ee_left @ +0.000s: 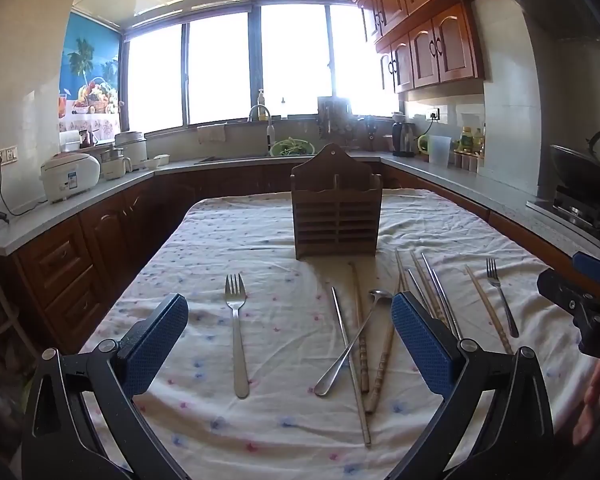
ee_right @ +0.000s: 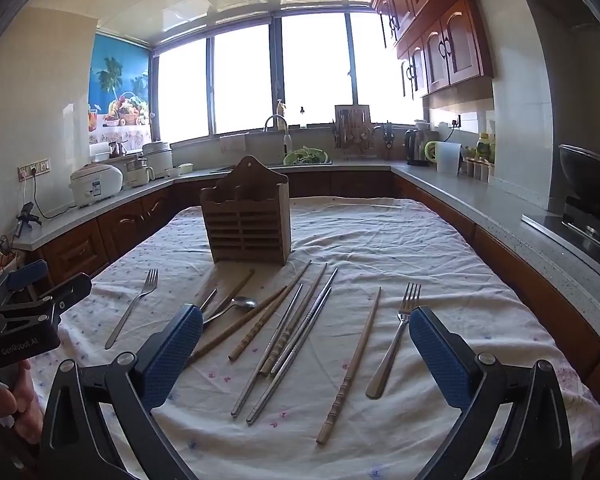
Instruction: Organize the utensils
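Note:
A wooden utensil holder stands upright mid-table. In front of it lie a metal fork at the left, a spoon, several wooden and metal chopsticks, one lone wooden chopstick and a second fork at the right. My left gripper is open and empty above the left fork and the spoon. My right gripper is open and empty above the chopsticks and the right fork.
The table has a wrinkled flowered white cloth. Counters run around it with a rice cooker, a sink, a kettle and a wok on the stove.

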{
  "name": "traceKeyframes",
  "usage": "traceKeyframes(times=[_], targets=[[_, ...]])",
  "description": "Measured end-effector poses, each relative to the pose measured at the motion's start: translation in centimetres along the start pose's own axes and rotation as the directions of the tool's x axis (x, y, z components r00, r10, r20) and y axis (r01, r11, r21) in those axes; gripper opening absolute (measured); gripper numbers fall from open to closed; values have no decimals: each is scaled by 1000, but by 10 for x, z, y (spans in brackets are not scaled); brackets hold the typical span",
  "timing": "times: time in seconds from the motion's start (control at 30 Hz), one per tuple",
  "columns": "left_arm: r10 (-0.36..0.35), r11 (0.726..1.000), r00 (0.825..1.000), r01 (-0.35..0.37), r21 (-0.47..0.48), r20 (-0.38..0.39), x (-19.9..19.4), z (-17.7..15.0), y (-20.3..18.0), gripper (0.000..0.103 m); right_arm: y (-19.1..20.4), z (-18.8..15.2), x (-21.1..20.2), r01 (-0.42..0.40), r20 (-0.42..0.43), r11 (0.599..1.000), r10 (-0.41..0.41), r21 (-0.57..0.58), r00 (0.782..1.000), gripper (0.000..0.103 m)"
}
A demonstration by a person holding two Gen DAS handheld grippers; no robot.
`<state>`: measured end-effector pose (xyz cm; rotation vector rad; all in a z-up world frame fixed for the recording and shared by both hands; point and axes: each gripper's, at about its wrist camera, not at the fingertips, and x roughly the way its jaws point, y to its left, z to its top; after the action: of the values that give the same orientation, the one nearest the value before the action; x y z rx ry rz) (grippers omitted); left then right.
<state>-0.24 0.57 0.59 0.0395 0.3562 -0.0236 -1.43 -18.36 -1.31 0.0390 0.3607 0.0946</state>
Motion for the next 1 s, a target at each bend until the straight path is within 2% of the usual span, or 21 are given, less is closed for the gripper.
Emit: traceKeyframes(times=[1.0], targets=[[-10, 1000, 1000, 10, 5, 2, 1, 0, -1, 103, 0, -1, 2, -1, -6, 1000, 1, -6, 1000, 103]])
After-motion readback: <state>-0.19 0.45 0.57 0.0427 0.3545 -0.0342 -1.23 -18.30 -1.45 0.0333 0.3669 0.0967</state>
